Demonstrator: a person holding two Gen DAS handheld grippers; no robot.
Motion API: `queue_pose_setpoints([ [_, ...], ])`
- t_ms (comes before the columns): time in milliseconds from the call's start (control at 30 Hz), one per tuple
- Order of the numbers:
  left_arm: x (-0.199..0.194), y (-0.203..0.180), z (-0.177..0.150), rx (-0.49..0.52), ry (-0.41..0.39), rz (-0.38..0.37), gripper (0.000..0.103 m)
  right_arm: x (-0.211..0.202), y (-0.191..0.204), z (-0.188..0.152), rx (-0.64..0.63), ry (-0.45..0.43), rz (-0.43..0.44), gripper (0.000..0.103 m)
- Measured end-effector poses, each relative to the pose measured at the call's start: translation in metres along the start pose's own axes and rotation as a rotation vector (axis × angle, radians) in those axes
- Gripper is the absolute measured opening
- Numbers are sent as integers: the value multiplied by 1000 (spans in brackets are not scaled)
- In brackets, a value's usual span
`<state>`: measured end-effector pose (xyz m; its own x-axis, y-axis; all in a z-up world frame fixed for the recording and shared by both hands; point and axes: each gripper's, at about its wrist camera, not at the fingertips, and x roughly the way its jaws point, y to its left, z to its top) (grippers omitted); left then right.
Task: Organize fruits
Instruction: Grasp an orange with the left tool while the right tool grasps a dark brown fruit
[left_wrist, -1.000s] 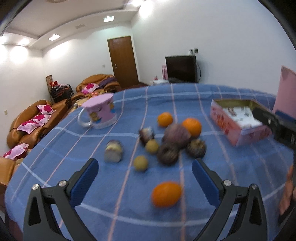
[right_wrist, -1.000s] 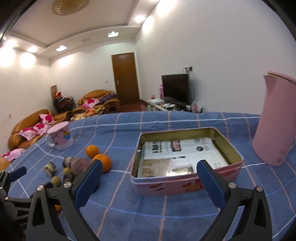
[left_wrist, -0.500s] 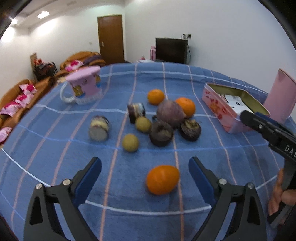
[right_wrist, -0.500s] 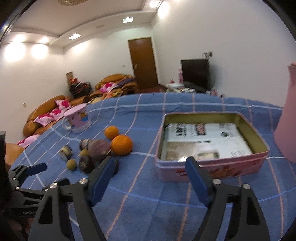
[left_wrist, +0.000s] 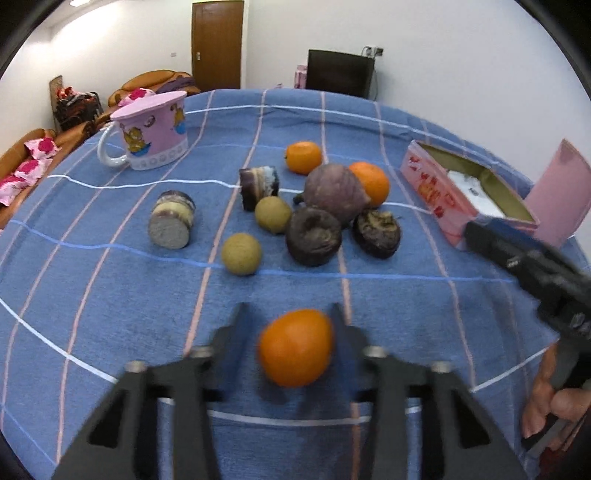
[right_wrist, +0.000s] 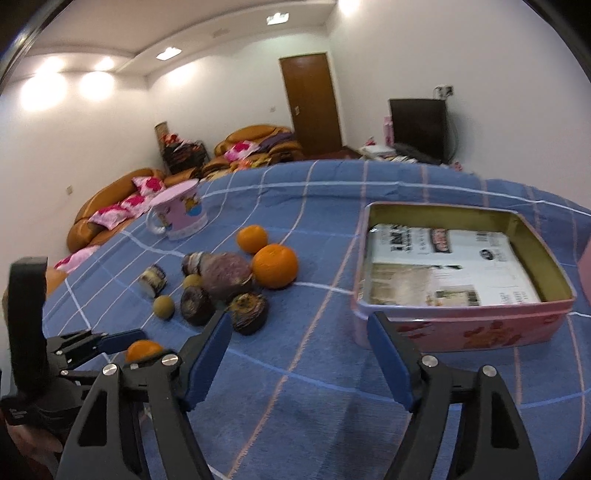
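I see a blue plaid tablecloth (left_wrist: 110, 295) on the table; brown sofas (right_wrist: 110, 206) at 9 o'clock, wooden door (left_wrist: 217, 44) at 12, TV (left_wrist: 340, 74) at 1. Pink cartoon mug (left_wrist: 155, 129) at 10, then cut purple pieces, two longans (left_wrist: 241, 253), dark fruits, two oranges behind. My left gripper (left_wrist: 291, 325) jaws have just been closing, now flanking the nearest orange (left_wrist: 295, 347) at 6 — glossy, oval, blurred; contact I can't tell. Pink tin box (right_wrist: 461, 325) at 2. My right gripper (right_wrist: 299, 350) is spread, nothing between.
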<state>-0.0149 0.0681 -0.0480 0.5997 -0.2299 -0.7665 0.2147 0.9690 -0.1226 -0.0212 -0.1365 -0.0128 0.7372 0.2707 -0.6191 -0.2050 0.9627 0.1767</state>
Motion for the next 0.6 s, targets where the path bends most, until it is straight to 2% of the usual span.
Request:
queue_pose_setpoints([
  [133, -7, 16, -2, -88, -31, -37, 36, 22, 19, 6, -58, 54, 10, 70],
  [233, -22, 28, -5, -145, -103, -50, 36, 41, 36, 10, -119, 110, -1, 70],
  [300, -31, 32, -8, -143, -143, -52, 36, 59, 44, 12, -143, 169, -11, 70],
  [400, -43, 34, -11, -126, -200, -43, 36, 72, 47, 15, -143, 212, -26, 70],
  [533, -45, 35, -9, -119, -205, -7, 36, 81, 50, 16, -153, 237, -21, 69],
  [600, -43, 35, -7, -120, -199, 7, 36, 81, 52, 15, -174, 235, -18, 56],
])
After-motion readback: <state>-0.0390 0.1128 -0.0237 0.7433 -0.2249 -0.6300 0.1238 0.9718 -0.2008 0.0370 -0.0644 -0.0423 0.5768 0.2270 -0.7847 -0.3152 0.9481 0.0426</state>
